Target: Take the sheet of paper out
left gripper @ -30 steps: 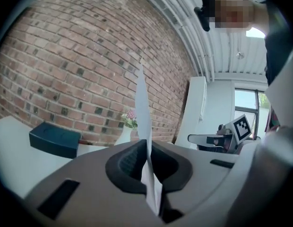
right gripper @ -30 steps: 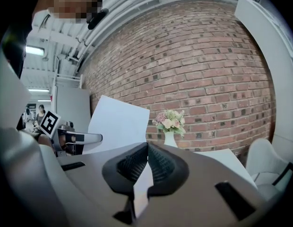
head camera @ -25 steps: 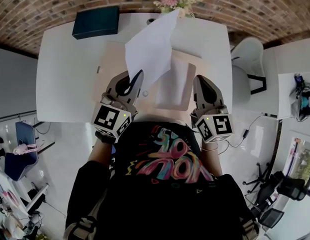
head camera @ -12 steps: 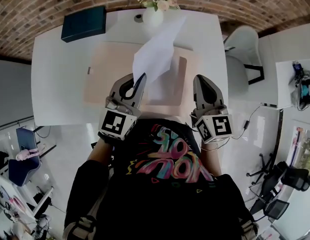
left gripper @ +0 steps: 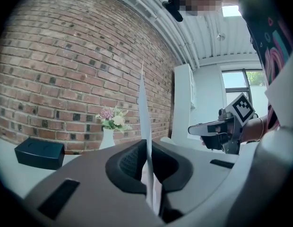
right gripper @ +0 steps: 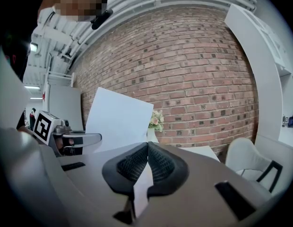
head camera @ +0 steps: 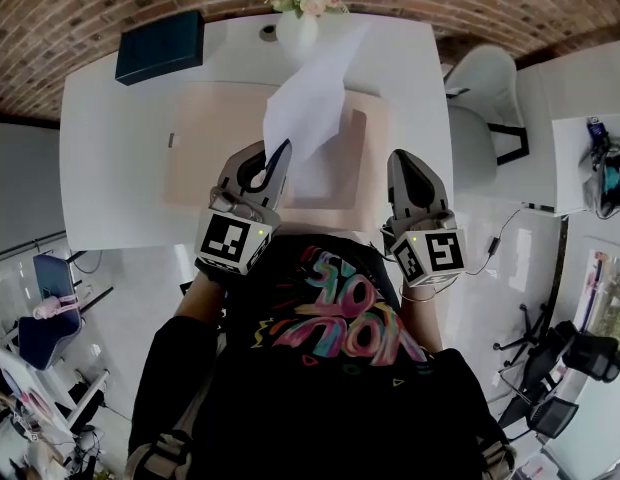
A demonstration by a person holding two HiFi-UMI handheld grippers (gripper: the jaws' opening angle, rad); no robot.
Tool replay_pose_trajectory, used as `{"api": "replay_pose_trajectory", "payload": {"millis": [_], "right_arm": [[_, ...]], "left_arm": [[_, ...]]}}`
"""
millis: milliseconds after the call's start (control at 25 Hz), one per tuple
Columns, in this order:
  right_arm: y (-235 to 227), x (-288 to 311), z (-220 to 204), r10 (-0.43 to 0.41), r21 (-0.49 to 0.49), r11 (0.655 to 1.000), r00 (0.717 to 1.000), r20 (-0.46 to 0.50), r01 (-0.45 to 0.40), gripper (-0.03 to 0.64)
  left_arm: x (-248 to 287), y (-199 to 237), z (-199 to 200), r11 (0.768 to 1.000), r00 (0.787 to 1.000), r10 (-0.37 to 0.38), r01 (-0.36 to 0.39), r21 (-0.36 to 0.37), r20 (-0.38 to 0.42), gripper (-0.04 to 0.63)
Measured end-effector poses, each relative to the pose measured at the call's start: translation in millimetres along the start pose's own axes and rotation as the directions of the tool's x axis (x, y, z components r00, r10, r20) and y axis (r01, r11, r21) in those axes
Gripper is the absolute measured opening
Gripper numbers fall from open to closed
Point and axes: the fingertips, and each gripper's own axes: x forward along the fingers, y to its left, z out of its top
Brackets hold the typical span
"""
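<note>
white paper, red-brick wall, possibly teal box

An office-like work room
A brick wall behind a white tabletop with a vase of flowers, a white chair, rolling chairs on a glossy floor

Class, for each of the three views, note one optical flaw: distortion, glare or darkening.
Head view: the fisheye lens bows the straight edges of the white table and the brick wall into curves. Left gripper view: the window is overbright, and the sheet of paper, seen edge-on, shrinks to a thin line. Right gripper view: black vignetting fills the corners, and the brick courses arc.
</note>
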Motion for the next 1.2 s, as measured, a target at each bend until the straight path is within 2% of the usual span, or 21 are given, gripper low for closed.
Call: {"api": "replay_pose_trajectory", "payload": {"millis": [520, 880, 1200], "right_arm": [[-1.7, 8.4, -1.0, 0.008, -0.010, 1.000, 1.000, -0.021, -0.008, 0.020], [-2.7, 6.0, -3.8, 0.013, 0.041, 0.999, 1.000, -0.005, -0.013, 0.020], [-4.0, 7.1, -3.7, 0.013, 0.044, 0.999, 1.000, -0.001, -0.013, 0.020]], "left_arm": [[4.1, 4.7, -2.3, 1.000, 1.000, -0.008, 0.008, -0.002, -0.014, 0.023], [7.3, 5.8, -1.7, 0.999, 0.999, -0.039, 0.039, -0.020, -0.015, 0.023], [11.1, 4.7, -4.3, 0.998, 0.999, -0.050, 0.049, -0.027, -0.022, 0.023]]}}
